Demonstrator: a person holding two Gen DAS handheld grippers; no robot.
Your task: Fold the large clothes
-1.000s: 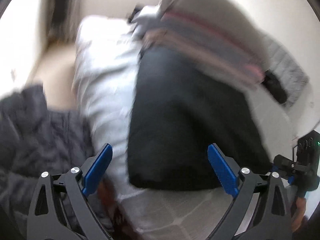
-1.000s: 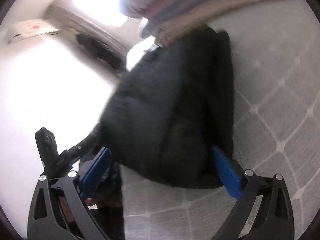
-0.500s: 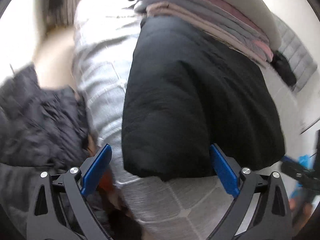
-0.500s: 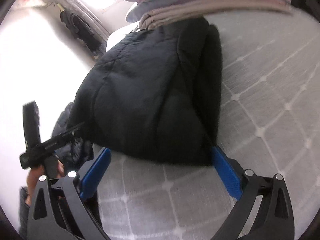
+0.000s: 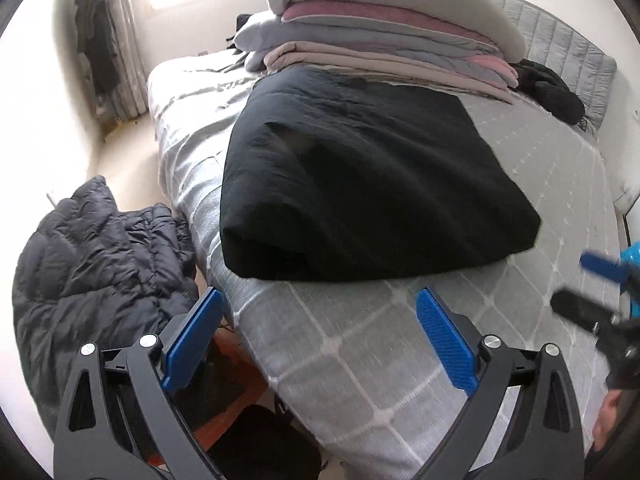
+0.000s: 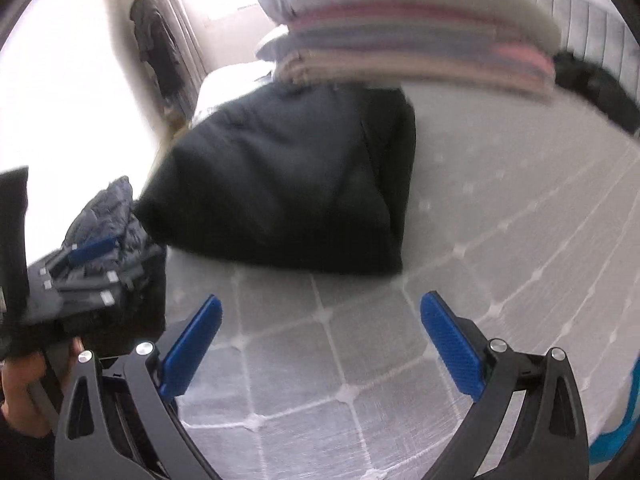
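The black coat (image 5: pixel 360 184) lies folded on the bed (image 5: pixel 360 360) ahead of your left hand-held gripper (image 5: pixel 316 344) and right hand-held gripper (image 6: pixel 320 348), both released and empty; the puffer jacket (image 5: pixel 96 256) left of them looks unfolded.

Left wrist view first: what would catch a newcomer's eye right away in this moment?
The folded black garment dominates, lying in the middle of the grey quilted bed. Behind it a stack of folded pink, grey and beige bedding rises toward the headboard. A dark puffer jacket lies crumpled off the bed's left side, and both the left gripper and right gripper are open and empty.
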